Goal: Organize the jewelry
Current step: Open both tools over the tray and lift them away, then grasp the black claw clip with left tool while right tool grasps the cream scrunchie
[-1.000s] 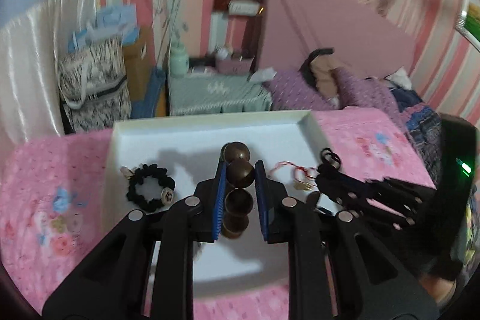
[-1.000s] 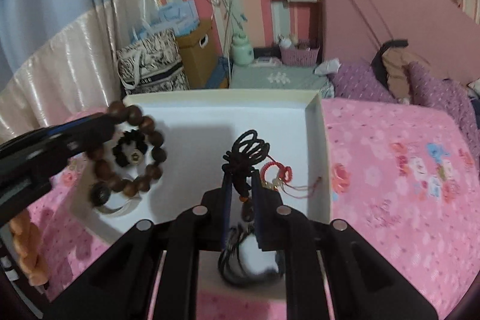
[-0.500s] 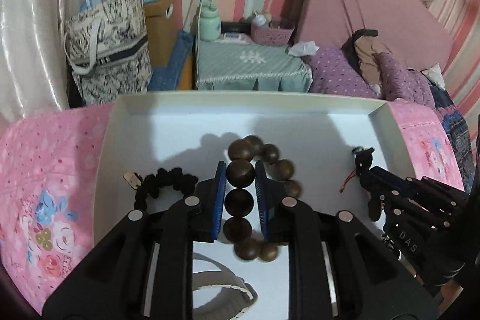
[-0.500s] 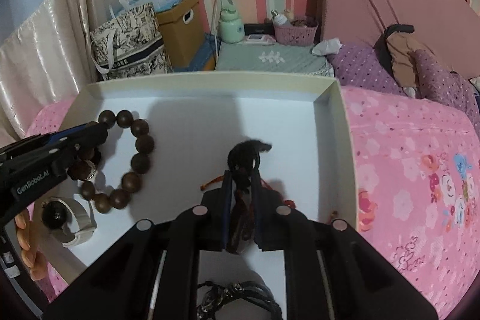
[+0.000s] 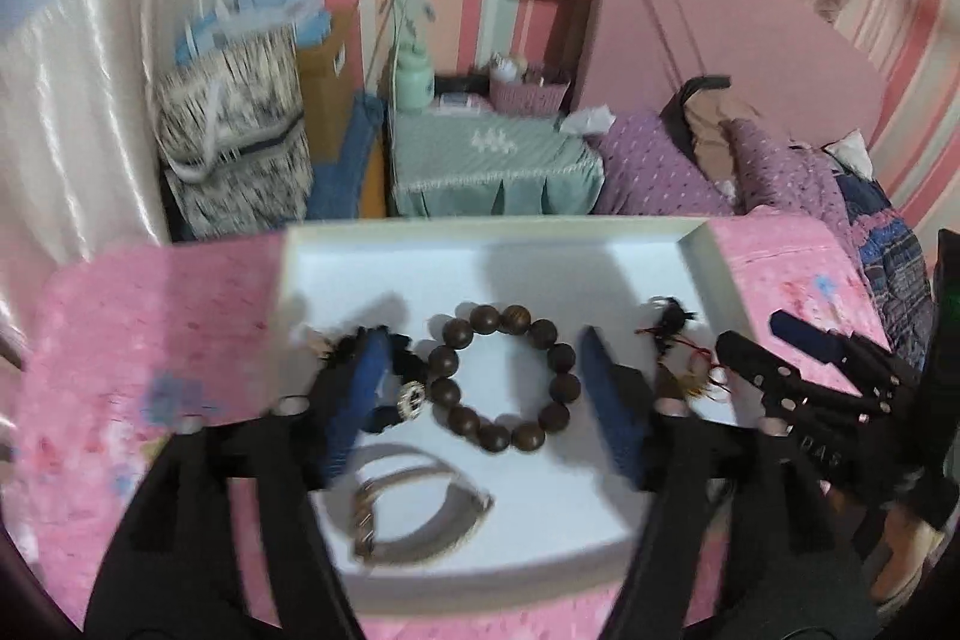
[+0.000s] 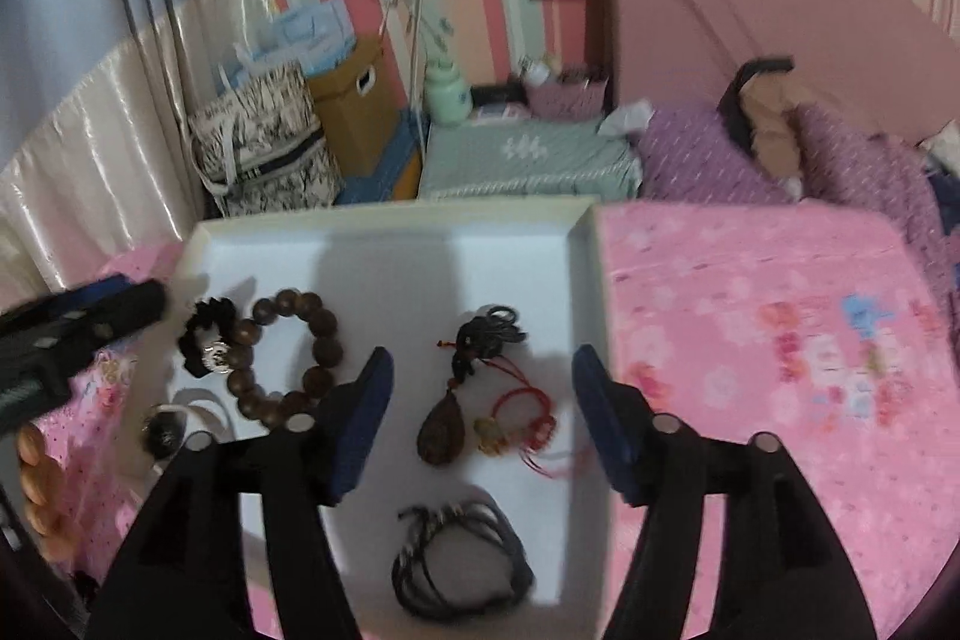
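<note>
A white box lid (image 5: 480, 238) (image 6: 384, 220) lies on a pink bedspread. In the left wrist view my left gripper (image 5: 480, 382) is open, with the dark wooden bead bracelet (image 5: 504, 382) flat in the tray between its fingers. A black hair tie with a charm (image 5: 402, 388) and a white watch (image 5: 414, 508) lie beside it. In the right wrist view my right gripper (image 6: 480, 400) is open above a brown pendant on black cord (image 6: 444, 424), a red string charm (image 6: 522, 418) and a black cord bracelet (image 6: 462, 562).
An orange bead bracelet (image 6: 42, 490) lies on the bedspread left of the tray. Behind the tray are a patterned tote bag (image 5: 234, 160), a cardboard box (image 6: 360, 100), a green-covered low table (image 5: 492, 160) and purple pillows (image 5: 720, 160).
Both grippers opened. The left one let the wooden bead bracelet down into the tray; the right one let go of the pendant cord, which now lies in the tray. Both pulled back slightly.
</note>
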`<state>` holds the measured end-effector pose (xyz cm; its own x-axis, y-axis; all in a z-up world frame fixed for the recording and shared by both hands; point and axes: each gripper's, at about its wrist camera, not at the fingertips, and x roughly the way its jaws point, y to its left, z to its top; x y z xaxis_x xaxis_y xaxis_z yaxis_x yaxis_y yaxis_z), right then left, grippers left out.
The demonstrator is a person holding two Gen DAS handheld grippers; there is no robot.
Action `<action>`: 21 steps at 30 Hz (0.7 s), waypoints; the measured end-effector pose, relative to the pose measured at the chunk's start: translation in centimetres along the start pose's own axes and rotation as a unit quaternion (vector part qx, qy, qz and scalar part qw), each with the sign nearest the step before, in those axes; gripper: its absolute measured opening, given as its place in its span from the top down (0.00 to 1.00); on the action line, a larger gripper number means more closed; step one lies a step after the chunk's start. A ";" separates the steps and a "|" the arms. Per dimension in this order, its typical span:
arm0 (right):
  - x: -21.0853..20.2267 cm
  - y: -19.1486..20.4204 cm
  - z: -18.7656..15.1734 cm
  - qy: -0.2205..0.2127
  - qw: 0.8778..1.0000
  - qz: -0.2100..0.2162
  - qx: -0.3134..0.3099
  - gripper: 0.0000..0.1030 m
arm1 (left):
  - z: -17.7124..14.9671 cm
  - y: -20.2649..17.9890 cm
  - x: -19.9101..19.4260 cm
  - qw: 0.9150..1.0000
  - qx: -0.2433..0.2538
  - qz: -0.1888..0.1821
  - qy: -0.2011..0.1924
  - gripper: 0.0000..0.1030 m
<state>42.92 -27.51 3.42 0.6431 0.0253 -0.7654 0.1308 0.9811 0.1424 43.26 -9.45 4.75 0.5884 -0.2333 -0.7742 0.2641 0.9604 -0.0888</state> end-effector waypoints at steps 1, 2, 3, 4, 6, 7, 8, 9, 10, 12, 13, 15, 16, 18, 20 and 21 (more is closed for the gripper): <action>-1.2 0.0 -0.3 -0.012 1.000 -0.009 -0.003 0.17 | -0.4 0.2 -2.4 1.000 0.004 0.010 -0.023 0.14; -2.8 0.0 -0.8 -0.028 0.999 -0.023 -0.007 0.14 | -0.8 0.4 -4.0 0.999 0.007 0.020 -0.037 0.04; -3.8 -0.1 -1.1 -0.036 0.999 -0.029 -0.009 0.10 | -1.2 0.5 -5.3 0.998 0.011 0.029 -0.046 0.03; -5.0 -0.1 -1.6 -0.046 0.998 -0.036 -0.013 0.09 | -2.0 0.7 -6.9 0.998 0.018 0.040 -0.055 0.03; -7.2 -0.1 -3.0 -0.057 0.997 -0.046 -0.021 0.07 | -3.3 0.9 -9.0 0.997 0.028 0.048 -0.058 0.03; -8.4 -0.1 -4.0 -0.062 0.996 -0.053 -0.024 0.05 | -4.3 1.1 -10.2 0.996 0.032 0.053 -0.062 0.03; -9.3 -0.1 -4.7 -0.066 0.996 -0.058 -0.025 0.04 | -5.2 1.4 -11.4 0.995 0.036 0.058 -0.067 0.03; -10.0 -0.1 -5.4 -0.070 0.995 -0.061 -0.025 0.04 | -6.1 1.6 -12.4 0.995 0.039 0.063 -0.071 0.03; -10.7 0.0 -6.0 -0.072 0.995 -0.063 -0.025 0.03 | -7.2 1.9 -13.5 0.994 0.042 0.067 -0.075 0.03; -12.2 0.2 -7.7 -0.075 0.994 -0.070 -0.023 0.02 | -9.1 2.8 -15.2 0.994 0.039 0.071 -0.075 0.03; -12.7 0.3 -8.4 -0.077 0.994 -0.072 -0.023 0.02 | -10.1 3.3 -16.1 0.994 0.034 0.070 -0.075 0.03; -14.1 0.7 -10.0 -0.081 0.993 -0.079 -0.032 0.02 | -12.0 4.3 -17.5 0.995 0.024 0.062 -0.073 0.03; -14.6 0.9 -10.5 -0.079 0.993 -0.084 -0.035 0.02 | -12.4 4.7 -17.9 0.996 0.020 0.060 -0.070 0.03; -15.8 1.4 -11.9 -0.079 0.991 -0.098 -0.042 0.02 | -13.7 5.6 -18.7 0.996 0.004 0.056 -0.063 0.03; -17.0 1.6 -13.0 -0.088 0.991 -0.092 -0.043 0.02 | -15.0 6.3 -19.6 0.997 -0.010 0.054 -0.063 0.03; -17.5 1.6 -13.6 -0.092 0.991 -0.087 -0.041 0.02 | -15.8 6.5 -20.1 0.996 -0.011 0.057 -0.065 0.03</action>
<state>21.61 -23.77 8.49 0.7432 -0.1742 -0.6460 0.1948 0.9800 -0.0402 21.08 3.91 9.84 0.7081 -0.1379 -0.6925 0.1725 0.9848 -0.0197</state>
